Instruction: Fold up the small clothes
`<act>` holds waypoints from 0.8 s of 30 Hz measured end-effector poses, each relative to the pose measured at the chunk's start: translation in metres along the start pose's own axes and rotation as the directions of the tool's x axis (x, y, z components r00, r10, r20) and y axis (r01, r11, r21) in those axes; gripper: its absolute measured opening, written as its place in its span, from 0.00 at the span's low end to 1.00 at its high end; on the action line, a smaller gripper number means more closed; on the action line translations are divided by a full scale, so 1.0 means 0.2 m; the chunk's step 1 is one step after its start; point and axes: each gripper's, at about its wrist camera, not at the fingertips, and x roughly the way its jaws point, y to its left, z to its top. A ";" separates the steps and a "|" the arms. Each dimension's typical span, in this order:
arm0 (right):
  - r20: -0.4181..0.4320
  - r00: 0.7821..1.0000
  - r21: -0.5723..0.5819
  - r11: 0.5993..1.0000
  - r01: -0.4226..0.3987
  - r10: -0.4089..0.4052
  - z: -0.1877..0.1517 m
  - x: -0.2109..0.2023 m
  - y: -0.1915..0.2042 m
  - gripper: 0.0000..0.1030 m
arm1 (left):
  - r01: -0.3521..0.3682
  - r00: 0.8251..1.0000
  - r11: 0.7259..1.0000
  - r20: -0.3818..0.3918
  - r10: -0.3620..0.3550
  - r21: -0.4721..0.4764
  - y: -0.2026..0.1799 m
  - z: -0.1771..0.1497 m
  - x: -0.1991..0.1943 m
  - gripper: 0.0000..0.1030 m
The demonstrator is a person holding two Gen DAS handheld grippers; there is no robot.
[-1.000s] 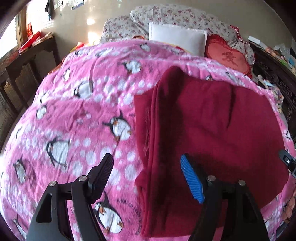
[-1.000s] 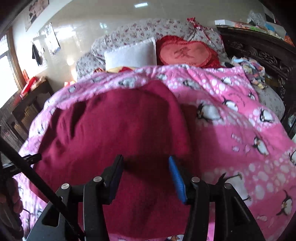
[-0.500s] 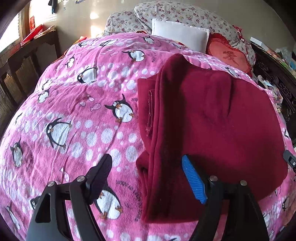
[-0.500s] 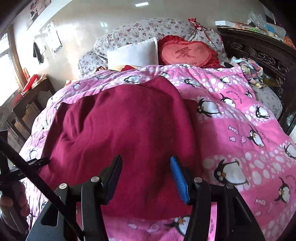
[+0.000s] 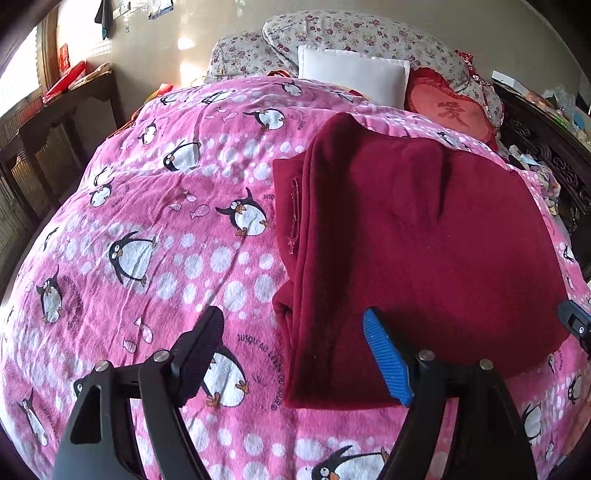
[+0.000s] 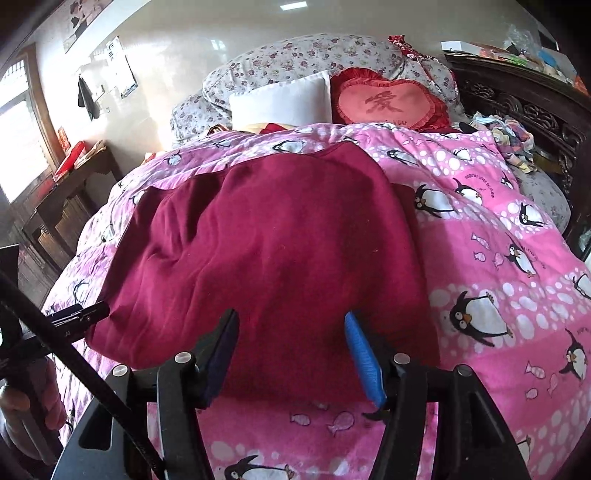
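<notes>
The pink penguin blanket (image 5: 155,229) covers the bed, and the dark red cloth (image 6: 266,251) lies folded flat on it, long side running away. Both tools are wide open, holding nothing: the right tool (image 6: 290,358) sits over the cloth's near edge, the left tool (image 5: 293,350) at its left corner.

Lit by daylight from the window (image 6: 20,122) on the left, with a blown-out patch on the glossy wall (image 5: 188,44) and a ceiling light reflection (image 6: 293,6) up top. Showed heavy fisheye bending and dark vignette at all corners; centre sharp, edges soft. Cast soft shadows under the gripper fingers (image 5: 386,362) onto the dark red garment (image 6: 280,251), whose folds read nearly black, while the pink blanket (image 5: 155,221) stayed evenly bright.
</notes>
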 end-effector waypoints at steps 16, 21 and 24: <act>0.003 1.000 -0.016 0.999 -0.031 0.031 -0.04 -0.05 0.10 0.67 | -0.013 1.000 1.000 0.023 0.013 -0.005 -0.01 -0.04 -0.08 0.75; 0.010 0.999 -0.017 0.999 -0.043 0.043 -0.05 -0.07 0.13 0.69 | -0.012 0.999 1.000 0.030 0.011 0.003 -0.03 -0.06 -0.12 0.75; 0.008 0.999 -0.016 0.999 -0.052 0.052 -0.06 -0.08 0.15 0.69 | -0.015 0.999 1.000 0.033 0.014 0.009 -0.03 -0.07 -0.13 0.75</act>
